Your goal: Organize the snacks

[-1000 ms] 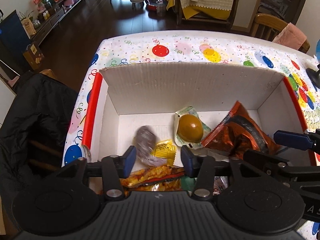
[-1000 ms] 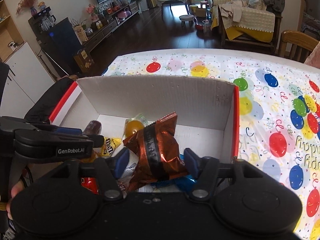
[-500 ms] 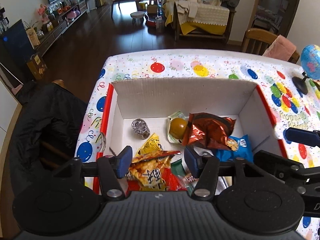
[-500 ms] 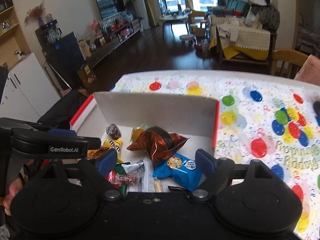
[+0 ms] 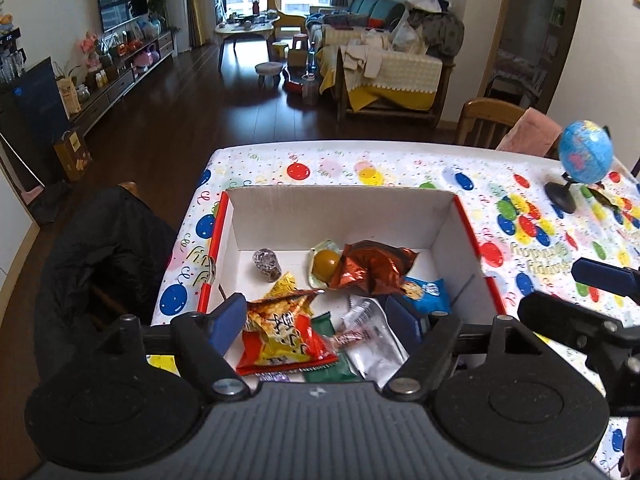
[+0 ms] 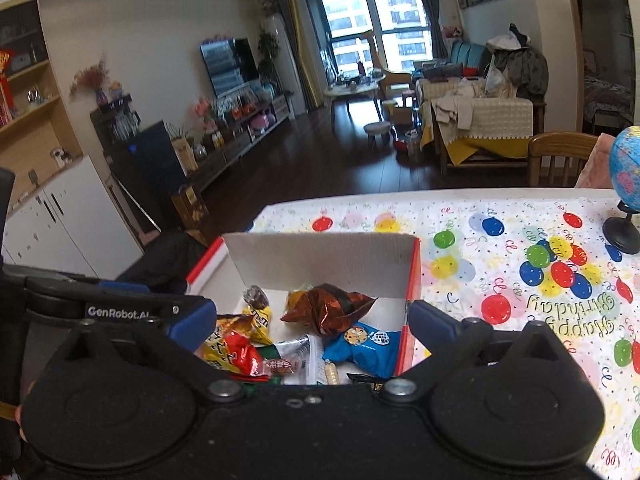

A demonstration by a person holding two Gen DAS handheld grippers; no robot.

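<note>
Both claws are opening over the cardboard box (image 5: 464, 232) of snacks on the bench (image 5: 360, 160), nothing pinched between the jaws. In the left wrist view the left claw (image 5: 316, 320) frames the red-yellow chip bag (image 5: 280, 336) at lower centre, its long axis running up-frame. The right claw (image 6: 308, 324) sits above the blue cookie packet (image 6: 360, 344).

One cardboard box (image 5: 340, 216) sits near the table's (image 5: 400, 160) left edge, holding about nine snack packets (image 5: 280, 328). One globe (image 5: 585, 157) stands toward the far right corner.

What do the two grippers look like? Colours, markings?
Both are matte black handheld units with round discs either side of a ribbed body. Left gripper and right gripper have blue finger pads. White "GenRobot.AI" lettering marks the left one's side.
</note>
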